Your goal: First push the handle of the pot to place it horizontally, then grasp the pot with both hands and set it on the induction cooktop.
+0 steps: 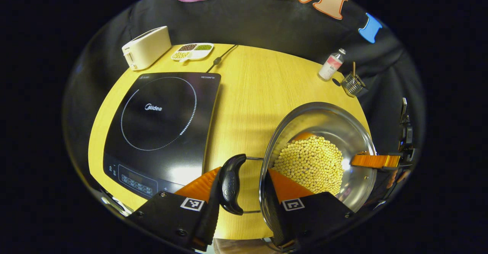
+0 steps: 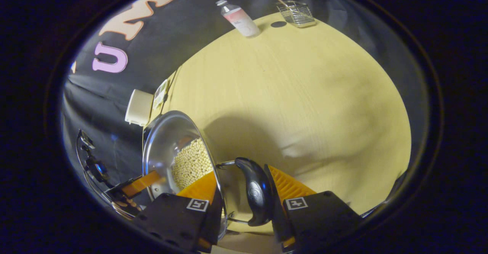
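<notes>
- While I look along the left gripper (image 1: 244, 193), I see its orange ribbed fingers standing on both sides of the pot's near side: one outside the black curved handle (image 1: 231, 183), one inside the pot (image 1: 343, 132) over the beans. I cannot tell if both press.
- From the right gripper view, the right gripper (image 2: 240, 195) stands the same way around the other handle (image 2: 256, 191) and the thin shiny rim; its grip I also cannot tell.
- That pot is round, polished steel, and holds small yellow beans (image 1: 309, 163).
- It is beside the glossy black induction cooktop (image 1: 162, 126), over the wooden table (image 1: 248, 90), near its front edge.
- Behind the cooktop are a cream toaster (image 1: 146, 47) and a divided dish (image 1: 192, 50) with grains.
- At the far edge stand a bottle (image 1: 331, 66) and a wire basket (image 1: 352, 84); between is bare wood.
</notes>
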A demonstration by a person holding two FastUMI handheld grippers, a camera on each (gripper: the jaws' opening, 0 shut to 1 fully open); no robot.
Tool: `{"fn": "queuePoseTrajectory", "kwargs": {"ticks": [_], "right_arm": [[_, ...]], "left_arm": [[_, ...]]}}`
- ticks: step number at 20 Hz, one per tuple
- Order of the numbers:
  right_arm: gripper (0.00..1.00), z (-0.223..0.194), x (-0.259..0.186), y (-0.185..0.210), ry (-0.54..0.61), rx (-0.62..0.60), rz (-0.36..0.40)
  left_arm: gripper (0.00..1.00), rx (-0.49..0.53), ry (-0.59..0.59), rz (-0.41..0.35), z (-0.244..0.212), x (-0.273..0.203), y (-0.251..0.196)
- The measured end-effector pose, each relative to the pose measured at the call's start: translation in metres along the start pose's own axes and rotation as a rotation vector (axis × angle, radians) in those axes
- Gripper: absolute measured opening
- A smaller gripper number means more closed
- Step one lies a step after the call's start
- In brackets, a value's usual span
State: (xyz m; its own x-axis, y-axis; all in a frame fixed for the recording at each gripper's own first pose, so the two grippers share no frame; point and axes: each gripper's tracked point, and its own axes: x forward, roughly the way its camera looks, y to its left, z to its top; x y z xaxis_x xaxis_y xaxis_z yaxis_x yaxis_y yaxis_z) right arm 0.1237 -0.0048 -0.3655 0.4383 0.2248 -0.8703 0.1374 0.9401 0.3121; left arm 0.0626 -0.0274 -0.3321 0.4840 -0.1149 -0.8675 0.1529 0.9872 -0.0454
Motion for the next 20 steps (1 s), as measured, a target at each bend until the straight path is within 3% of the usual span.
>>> {"fn": "queuePoseTrajectory", "kwargs": {"ticks": [5,6,10,11,12,20], "right_arm": [[0.52,-0.014,-0.007,0.042,-0.034,-0.01,0.012],[0.58,-0.015,-0.007,0.053,-0.046,-0.007,0.014],[0.58,-0.029,-0.005,0.106,-0.085,0.016,0.024],[0.58,-0.034,-0.002,0.123,-0.09,0.024,0.032],[0.52,-0.037,0.003,0.139,-0.094,0.03,0.042],[0.51,-0.053,0.051,0.237,-0.133,0.023,0.045]], "left_arm": [[0.58,0.015,-0.031,0.002,0.011,-0.021,0.034],[0.58,0.017,-0.039,-0.004,0.016,-0.025,0.043],[0.6,0.012,-0.048,-0.025,0.028,-0.037,0.09],[0.6,0.013,-0.054,-0.027,0.033,-0.039,0.105],[0.6,0.016,-0.065,-0.025,0.039,-0.042,0.12],[0.61,0.027,-0.115,-0.002,0.068,-0.042,0.224]]}}
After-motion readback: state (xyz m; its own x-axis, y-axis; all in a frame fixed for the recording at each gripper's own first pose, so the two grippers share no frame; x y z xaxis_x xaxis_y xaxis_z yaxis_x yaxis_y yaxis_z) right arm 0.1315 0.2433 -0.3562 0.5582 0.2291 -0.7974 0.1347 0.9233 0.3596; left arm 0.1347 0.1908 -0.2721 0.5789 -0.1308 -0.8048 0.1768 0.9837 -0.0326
